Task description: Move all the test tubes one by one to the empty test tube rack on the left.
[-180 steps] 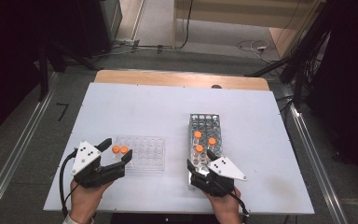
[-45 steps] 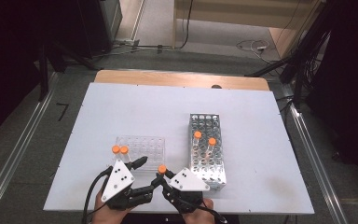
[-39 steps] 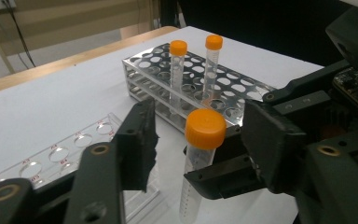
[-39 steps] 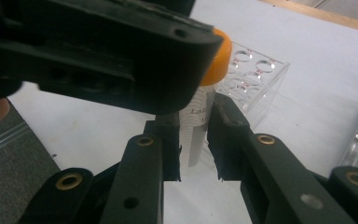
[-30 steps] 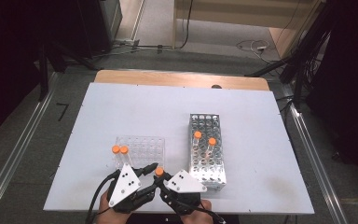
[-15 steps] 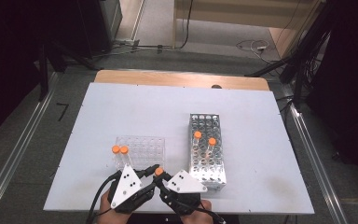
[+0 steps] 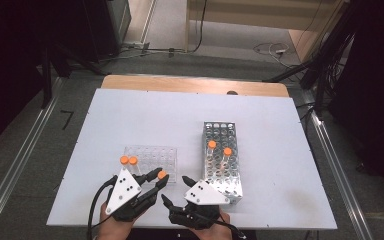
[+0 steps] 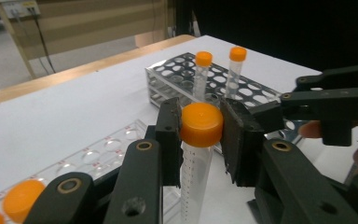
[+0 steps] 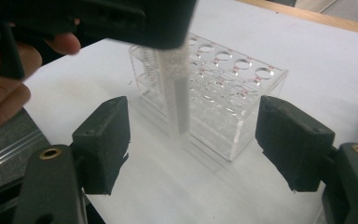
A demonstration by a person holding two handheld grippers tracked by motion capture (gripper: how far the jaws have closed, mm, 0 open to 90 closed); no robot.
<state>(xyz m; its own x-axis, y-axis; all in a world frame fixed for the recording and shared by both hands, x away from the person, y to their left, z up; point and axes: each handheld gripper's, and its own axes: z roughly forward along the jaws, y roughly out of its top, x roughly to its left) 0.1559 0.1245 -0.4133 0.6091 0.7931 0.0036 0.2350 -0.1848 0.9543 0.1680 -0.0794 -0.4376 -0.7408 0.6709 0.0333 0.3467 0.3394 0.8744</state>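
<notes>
No legible writing; graduated tube (image 8: 195, 158), orange cap (image 8: 201, 124)

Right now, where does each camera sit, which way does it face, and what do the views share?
High view: above the person's side, looking forward and down on the white table; both hands enter at the bottom, with the left tool and right tool.
Left gripper view: rides the left tool, facing the metal rack; its jaws are shut on the orange-capped tube.
Right gripper view: rides the right tool, jaws just opened, facing the clear rack.
Shared: all three show that tube.
</notes>
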